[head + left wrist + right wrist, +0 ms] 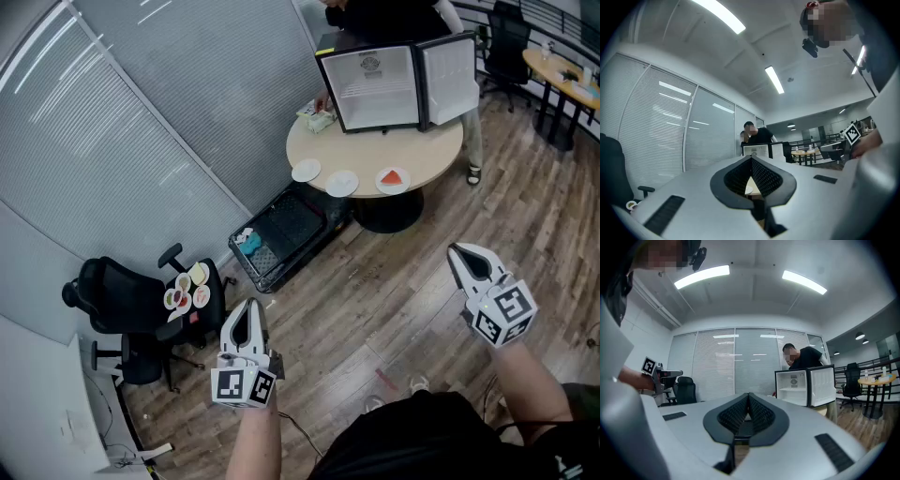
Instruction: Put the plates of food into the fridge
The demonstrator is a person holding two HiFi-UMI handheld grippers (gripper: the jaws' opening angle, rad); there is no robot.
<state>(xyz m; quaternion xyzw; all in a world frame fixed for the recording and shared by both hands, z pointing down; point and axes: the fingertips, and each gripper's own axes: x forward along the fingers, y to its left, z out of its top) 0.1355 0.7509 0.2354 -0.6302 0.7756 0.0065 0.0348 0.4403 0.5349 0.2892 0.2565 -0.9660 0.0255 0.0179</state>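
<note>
Three plates stand in a row on the round table (441, 150): a white one (306, 170), a second white one (341, 183), and one with red food (393, 180). Behind them the small fridge (380, 86) stands with its door open and its shelves bare; the right gripper view also shows the fridge (805, 386). My left gripper (249, 303) is held over the wooden floor, far short of the table, shut and empty (751, 158). To the right, my right gripper (454, 249) is likewise shut with nothing in it (749, 394).
A person (384, 14) stands behind the fridge. A black office chair (122, 300) at the left carries several small plates of food (187, 286). A black crate (281, 234) lies on the floor beside the table's base. Another table (562, 70) with chairs is at the far right.
</note>
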